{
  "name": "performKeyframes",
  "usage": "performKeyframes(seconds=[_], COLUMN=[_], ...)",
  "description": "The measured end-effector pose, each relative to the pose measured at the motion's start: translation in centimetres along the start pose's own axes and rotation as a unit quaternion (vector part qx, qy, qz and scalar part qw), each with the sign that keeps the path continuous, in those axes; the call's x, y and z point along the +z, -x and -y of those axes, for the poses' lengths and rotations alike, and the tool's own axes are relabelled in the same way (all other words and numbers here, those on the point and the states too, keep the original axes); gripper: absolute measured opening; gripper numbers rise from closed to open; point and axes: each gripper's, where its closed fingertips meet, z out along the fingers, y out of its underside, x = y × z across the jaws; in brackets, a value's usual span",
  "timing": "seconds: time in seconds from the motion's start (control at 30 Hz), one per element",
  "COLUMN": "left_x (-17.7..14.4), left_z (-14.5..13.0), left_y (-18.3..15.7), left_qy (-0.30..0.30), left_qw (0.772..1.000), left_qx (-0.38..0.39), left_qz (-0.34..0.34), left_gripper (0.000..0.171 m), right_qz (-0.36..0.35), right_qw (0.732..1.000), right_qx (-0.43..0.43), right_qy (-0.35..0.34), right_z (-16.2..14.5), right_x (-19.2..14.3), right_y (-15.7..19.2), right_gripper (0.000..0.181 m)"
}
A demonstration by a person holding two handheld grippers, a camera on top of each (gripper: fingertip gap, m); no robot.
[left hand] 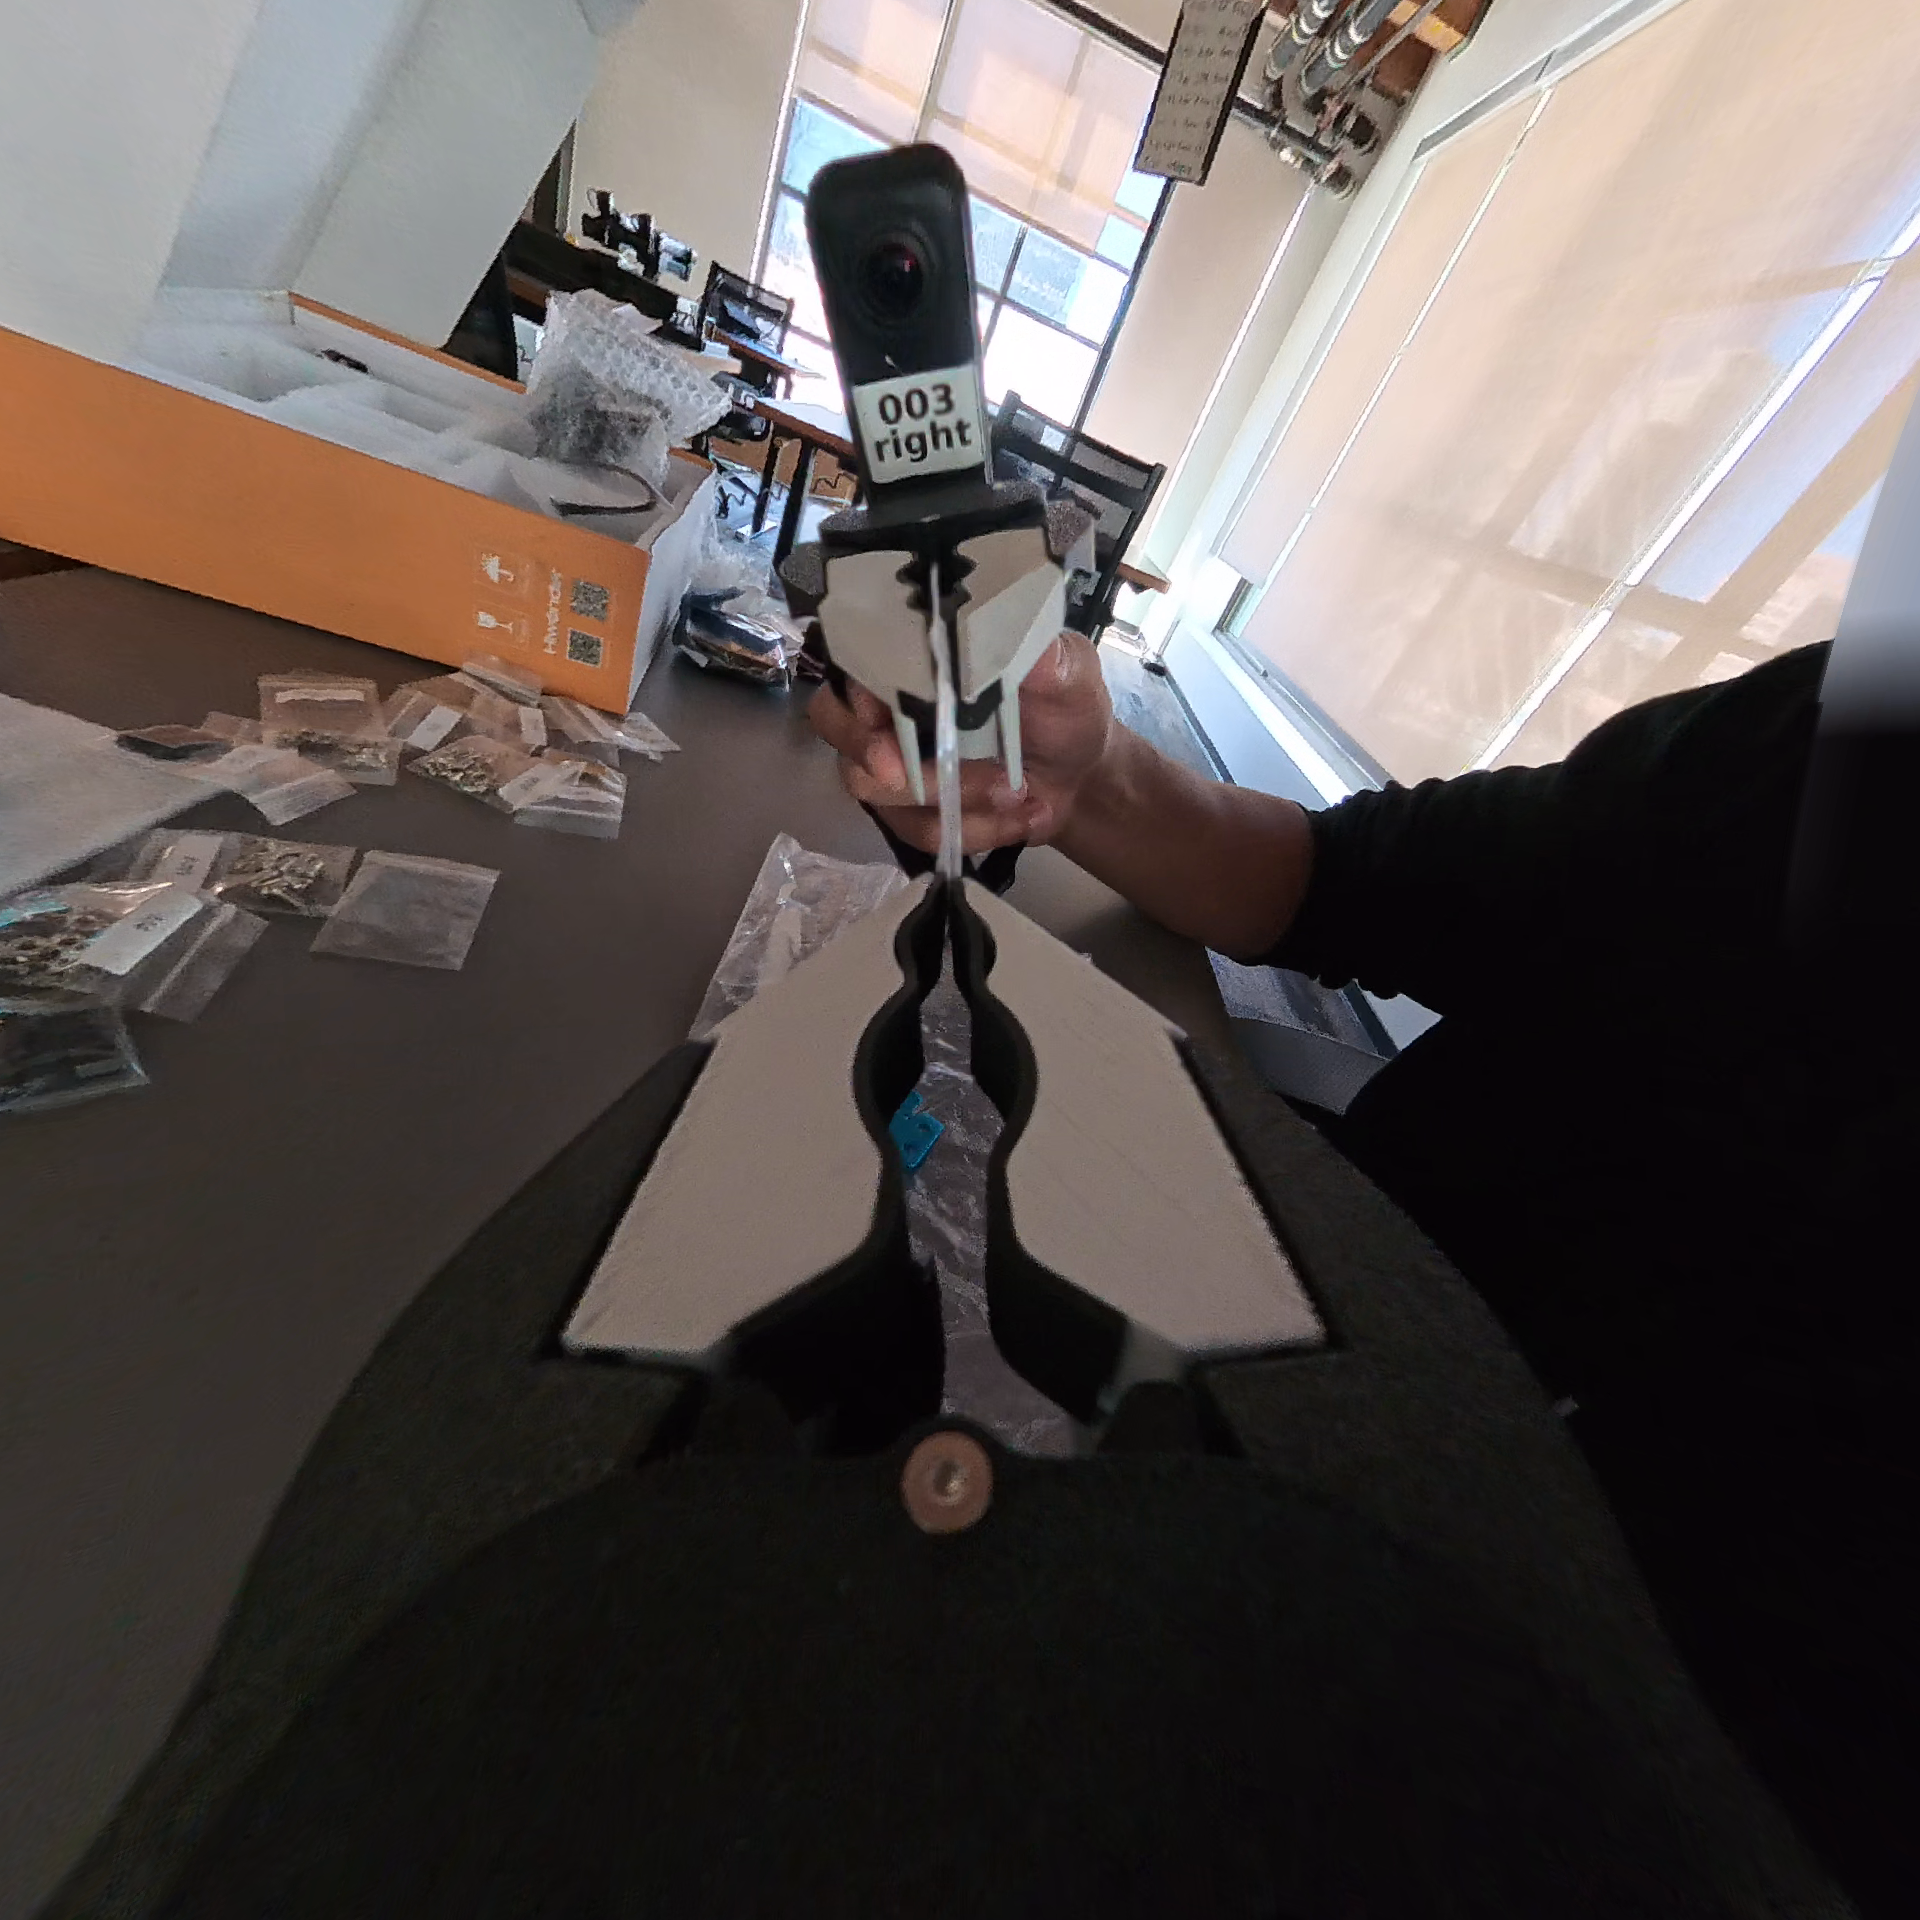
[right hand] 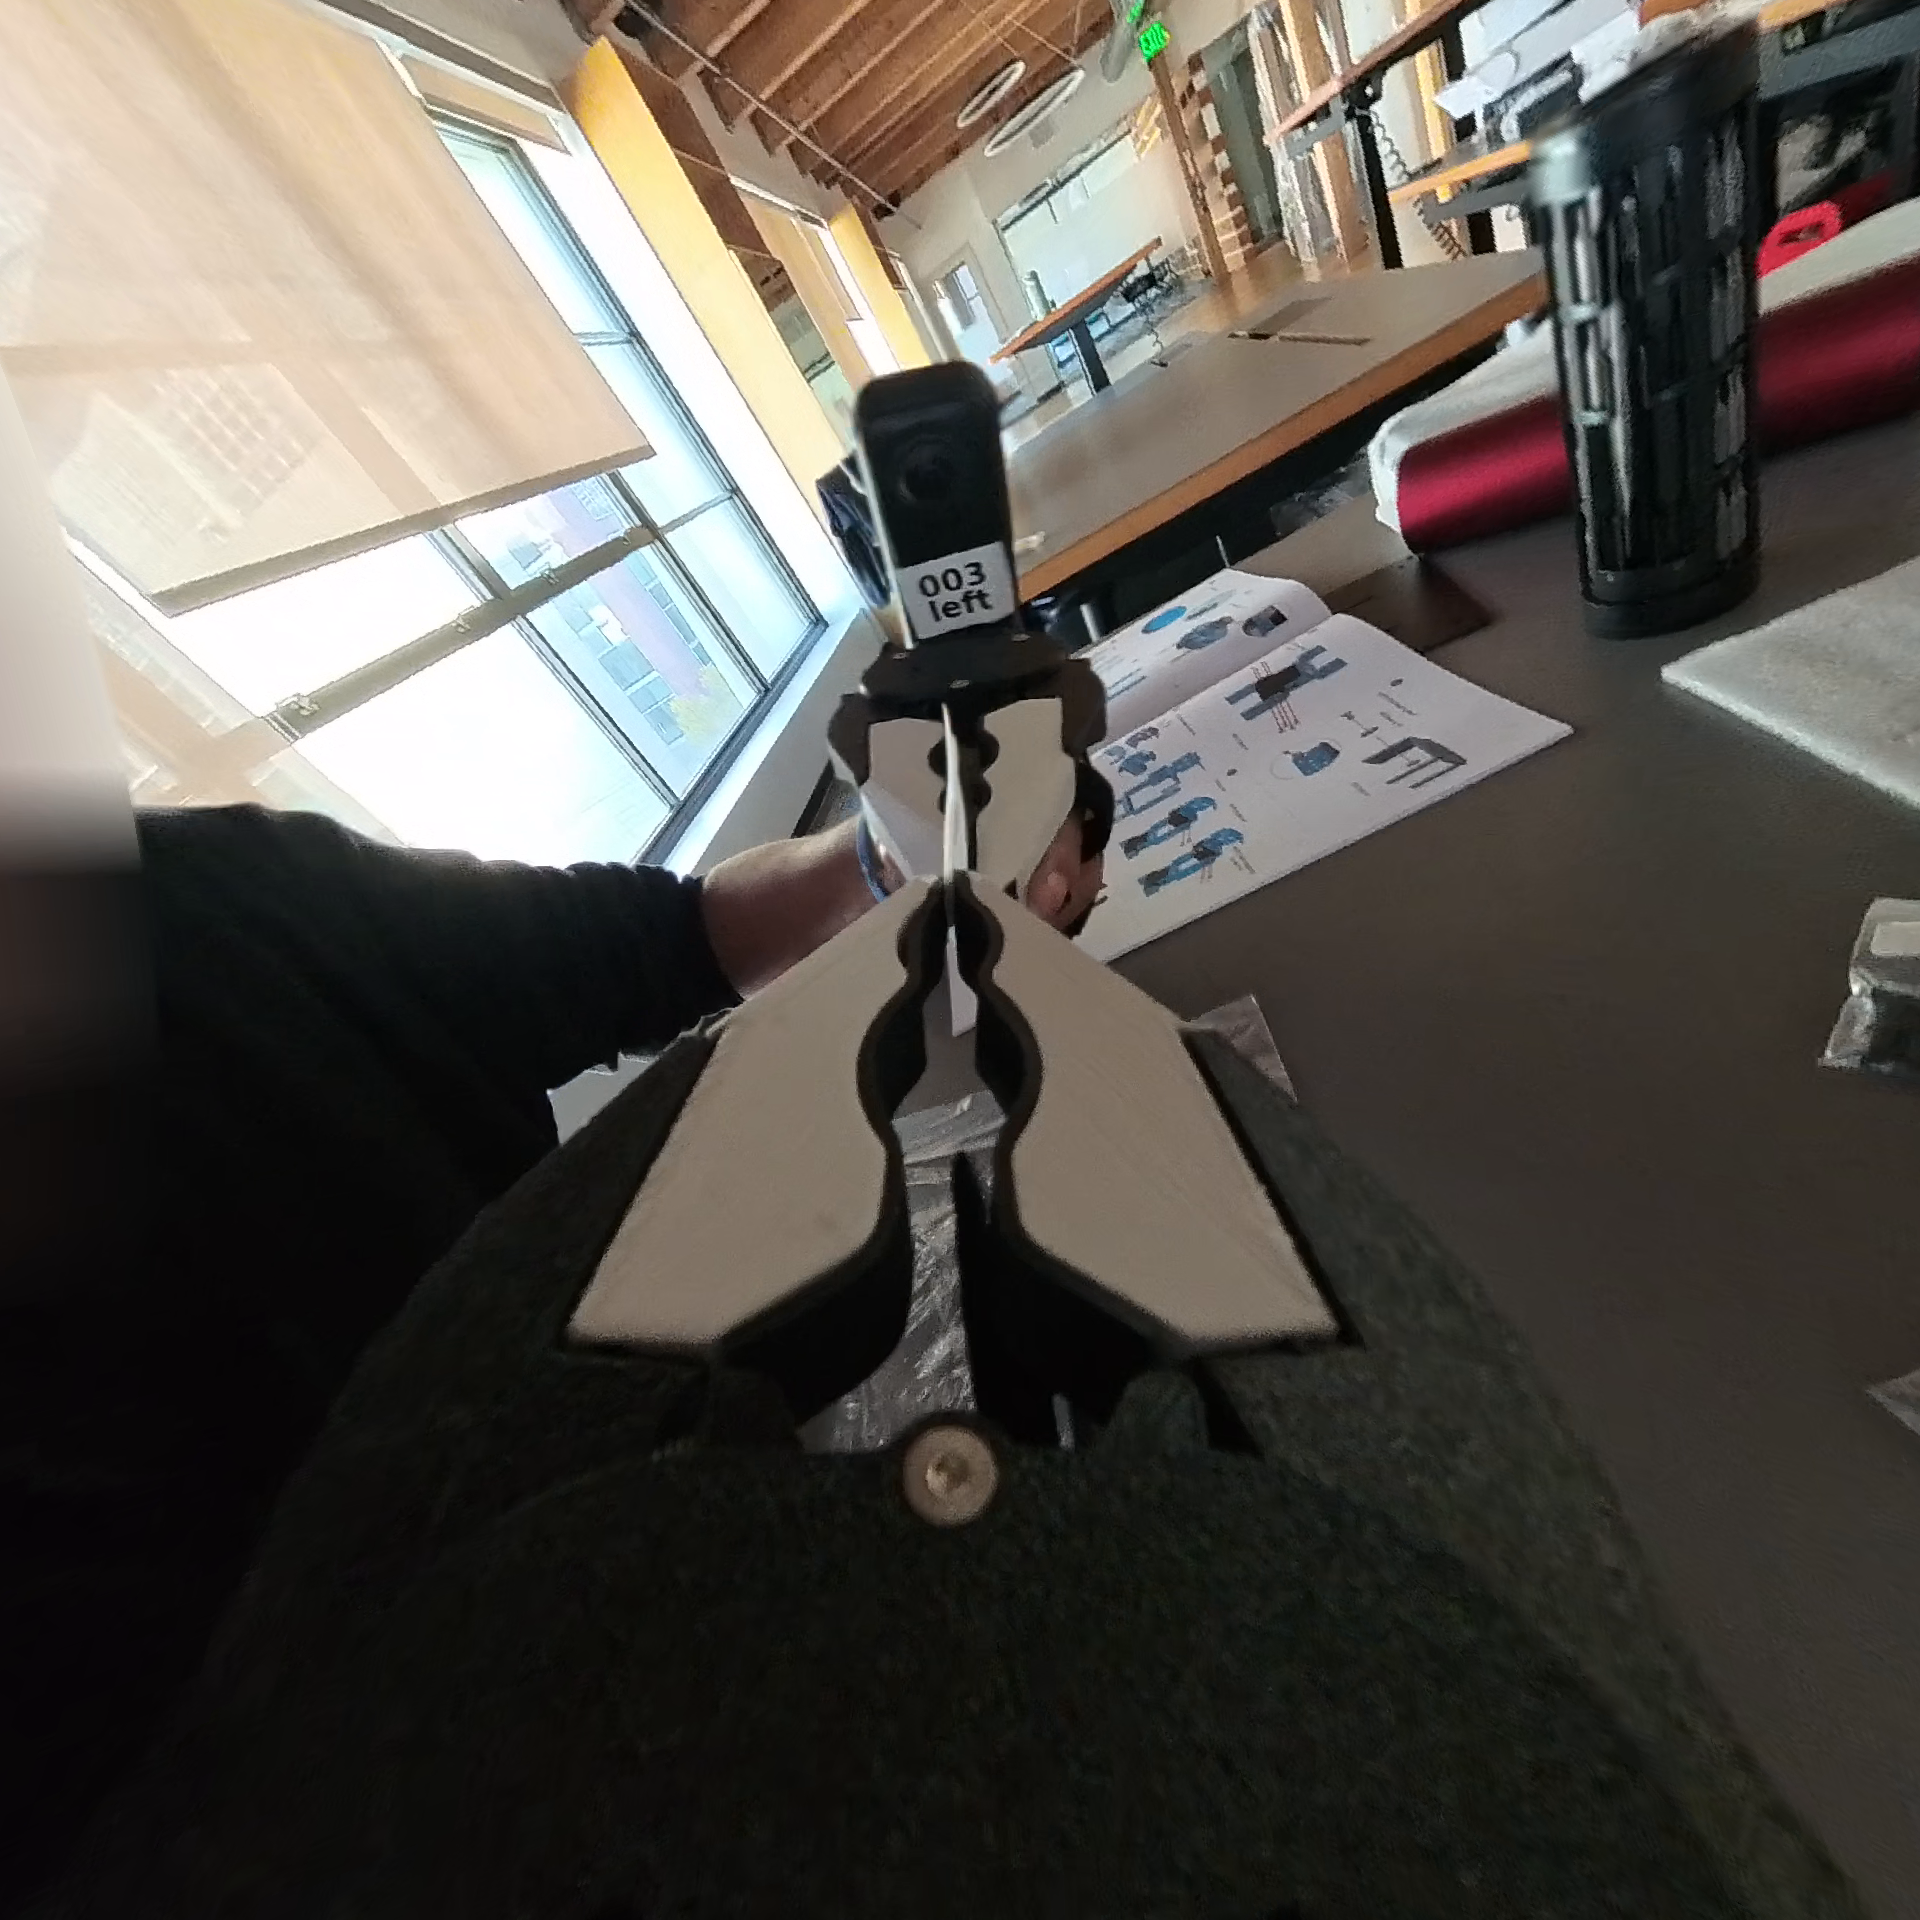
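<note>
Both grippers face each other above a dark table [left hand: 364,1143], each shut on the same small clear plastic bag [left hand: 945,774], seen edge-on as a thin strip stretched between them. My left gripper [left hand: 948,883] pinches one edge at its fingertips. A small blue part [left hand: 914,1132] shows in the bag below its fingers. My right gripper [right hand: 948,883] pinches the opposite edge of the bag [right hand: 951,816]. The right gripper [left hand: 940,623] shows in the left wrist view, and the left gripper [right hand: 961,769] in the right wrist view, each held by a hand.
An open orange box [left hand: 312,520] with a bubble-wrap bundle [left hand: 613,384] stands at the far left, with several small hardware bags [left hand: 416,748] scattered in front. An open manual [right hand: 1299,748], a black tumbler [right hand: 1652,353], a red roll [right hand: 1486,478] and a white foam sheet [right hand: 1818,675] lie to the right. The tips of both grippers are at nearly the same place. Left tips and right tips are each some 35 cm from the black tumbler [right hand: 1652,353].
</note>
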Motion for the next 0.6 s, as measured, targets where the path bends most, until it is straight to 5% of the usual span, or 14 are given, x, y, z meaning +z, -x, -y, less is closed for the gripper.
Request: performKeyframes(seconds=[0.5,0.6], left_x=[-0.7,-2.0], left_z=[0.6,2.4], left_y=[-1.0,-1.3], left_qy=[-0.012,-0.054], left_qw=[0.999,0.997], left_qx=[0.028,0.046], left_qz=[-0.016,-0.014], left_gripper=[0.000,0.001], right_qz=[0.010,0.007], right_qw=[0.998,0.998], right_qx=[-0.055,-0.058], right_qy=[-0.008,-0.014], right_z=[0.1,0.4], right_x=[0.2,-0.1], right_y=[1.1,1.1], right_gripper=[0.000,0.000])
